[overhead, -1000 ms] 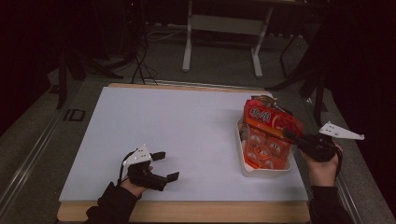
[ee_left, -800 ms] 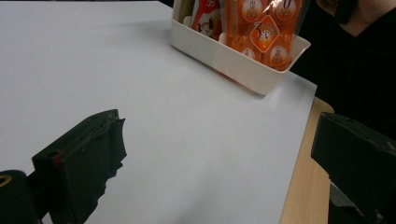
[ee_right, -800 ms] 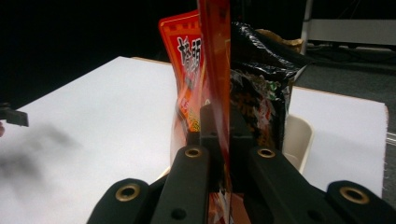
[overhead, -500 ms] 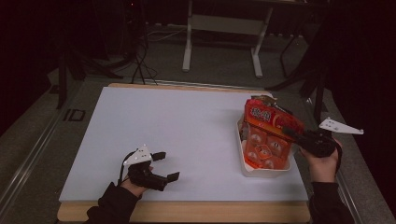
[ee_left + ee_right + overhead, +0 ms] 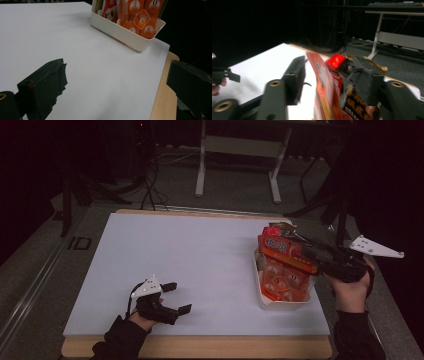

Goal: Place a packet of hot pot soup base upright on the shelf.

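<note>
At centre right of the high view sits the tray (image 5: 264, 296), a shallow white plastic tub with rounded corners, on the matte white sheet that covers the wooden table (image 5: 200, 347). Glossy orange packs (image 5: 280, 272) stand packed inside it, printed with round pale badges, and they lean toward the top of the frame. The right gripper (image 5: 311, 251) hovers over the tray's upper right, its black jaws pointing left across the pack tops. The jaws have just been opening, and in the right gripper view they stand spread with the thin edge of an orange pack (image 5: 323, 87) rising between them. The left-hand jaw stands clear of that pack. Whether the right-hand pad still touches the dark crinkled wrapper (image 5: 354, 100) beside it is hard to tell, since that whole view is smeared with blur. A red cap-like shape (image 5: 336, 61) pokes up behind, too soft to make out.

At lower left of the high view, the left gripper (image 5: 172, 297) lies low on the sheet, jaws spread wide with nothing between. Its own view shows the chunky, rough-edged black pads at both lower corners, cut off by the frame. The tray (image 5: 130, 37) is at the top there, its smooth rim sharp, the packs (image 5: 140, 17) cropped above. That view also catches the table's pale wood edge (image 5: 162, 95) at right.
</note>
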A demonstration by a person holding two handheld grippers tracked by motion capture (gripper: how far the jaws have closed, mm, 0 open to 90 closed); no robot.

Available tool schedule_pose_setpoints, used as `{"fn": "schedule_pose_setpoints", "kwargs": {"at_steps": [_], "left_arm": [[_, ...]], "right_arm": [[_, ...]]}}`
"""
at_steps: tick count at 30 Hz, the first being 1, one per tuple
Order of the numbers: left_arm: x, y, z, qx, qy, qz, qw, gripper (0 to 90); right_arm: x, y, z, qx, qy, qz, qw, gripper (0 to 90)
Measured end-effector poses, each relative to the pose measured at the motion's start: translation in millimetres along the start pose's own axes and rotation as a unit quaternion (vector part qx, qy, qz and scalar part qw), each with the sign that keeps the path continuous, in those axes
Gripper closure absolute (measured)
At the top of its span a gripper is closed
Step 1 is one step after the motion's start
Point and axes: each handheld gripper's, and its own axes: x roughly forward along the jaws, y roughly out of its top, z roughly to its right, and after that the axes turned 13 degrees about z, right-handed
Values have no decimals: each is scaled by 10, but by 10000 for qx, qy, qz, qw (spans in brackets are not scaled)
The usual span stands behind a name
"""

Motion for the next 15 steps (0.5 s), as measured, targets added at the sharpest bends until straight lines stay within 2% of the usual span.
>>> {"fn": "schedule_pose_setpoints", "kwargs": {"at_steps": [3,8,10,13,15], "left_arm": [[-2,2,2,16,5,1,10000,25],[-5,-7,-3,-6,14,-16,10000,24],[-5,-8,-4,-15,16,-17,10000,24],[-6,-2,3,39,14,-12,10000,24],[-6,-3,4,38,13,-15,10000,25]], "right_arm": [[12,92,-80,-25,93,28,10000,339],[52,182,-265,-43,286,21,9996,253],[61,190,-291,-36,332,41,9994,234],[126,195,-425,-22,550,36,9985,162],[182,163,-491,81,712,14,9974,136]]}}
